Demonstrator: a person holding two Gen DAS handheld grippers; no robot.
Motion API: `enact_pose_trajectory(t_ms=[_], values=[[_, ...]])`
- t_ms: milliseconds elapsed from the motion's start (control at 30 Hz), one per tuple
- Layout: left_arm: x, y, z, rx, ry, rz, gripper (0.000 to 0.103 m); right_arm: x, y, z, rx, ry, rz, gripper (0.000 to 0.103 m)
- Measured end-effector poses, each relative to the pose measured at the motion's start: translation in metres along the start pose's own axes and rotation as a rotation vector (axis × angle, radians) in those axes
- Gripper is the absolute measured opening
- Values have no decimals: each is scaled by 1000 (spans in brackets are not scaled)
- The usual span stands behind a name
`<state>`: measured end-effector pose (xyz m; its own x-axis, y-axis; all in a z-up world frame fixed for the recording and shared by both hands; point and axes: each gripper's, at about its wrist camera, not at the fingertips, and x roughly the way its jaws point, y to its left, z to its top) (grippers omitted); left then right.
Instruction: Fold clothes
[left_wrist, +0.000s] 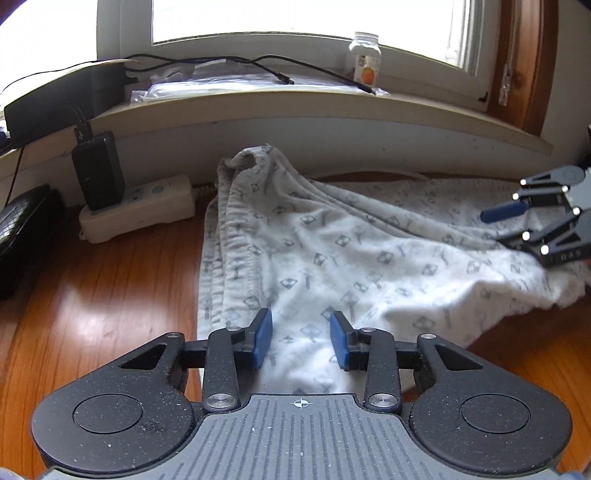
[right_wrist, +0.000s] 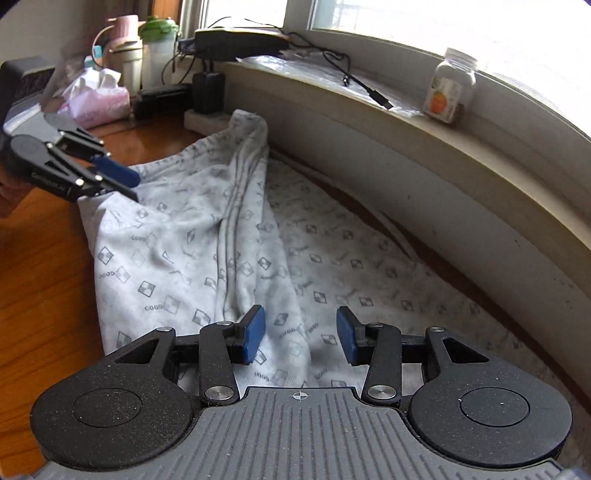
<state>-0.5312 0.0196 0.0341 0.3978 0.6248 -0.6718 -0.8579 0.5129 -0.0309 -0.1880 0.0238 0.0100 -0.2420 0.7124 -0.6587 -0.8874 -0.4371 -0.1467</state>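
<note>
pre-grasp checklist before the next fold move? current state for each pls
1. Left gripper open: ok, pads apart over the garment's near edge.
2. Right gripper open: ok, pads apart above the cloth.
3. Fabric between the left pads: cannot tell, cloth shows in the gap but contact is unclear.
4. Garment flat: not ok, a ridge is bunched along the middle and one end is heaped against the wall.
5. Power strip clear of the cloth: ok, apart.
6. Bottle out of the way: ok, on the sill.
</note>
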Motion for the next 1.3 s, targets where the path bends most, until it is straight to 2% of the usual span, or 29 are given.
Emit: enact_pose_trajectory(t_ms=[233,333,400,500,600,767,833,867,933,1067,1200,1300], values=[[-24,-8,-15,11,7,6,38,-30,9,-6,-25,-30,16,43],[-26,-14,-11,27,11,29,38,-46,11,-11,-39,-38,24,43],[-26,-20,-5,40,-18,39,40,-56,13,-14,-40,-45,29,42],[-18,-26,12,28,-72,23,40,-66,17,-17,-41,-47,46,33],[-8,-30,30,9,-118,4,40,-67,23,-17,-37,-40,67,33],[23,-33,41,20,-78,11,40,-52,24,-22,-31,19,44,29],[30,-31,39,20,-59,18,40,-55,15,-21,-5,7,47,8],[32,-28,37,17,-53,20,40,-58,11,-17,1,-6,44,8],[33,-23,34,6,-46,20,40,-66,3,-10,4,-30,27,4],[33,-15,30,-12,-44,23,41,-69,-17,15,-2,-62,-56,4],[30,-11,28,-21,-51,25,40,-47,-29,39,-132,-75,-226,4],[28,-11,26,-18,-54,34,40,-8,-43,44,-136,6,-292,5]])
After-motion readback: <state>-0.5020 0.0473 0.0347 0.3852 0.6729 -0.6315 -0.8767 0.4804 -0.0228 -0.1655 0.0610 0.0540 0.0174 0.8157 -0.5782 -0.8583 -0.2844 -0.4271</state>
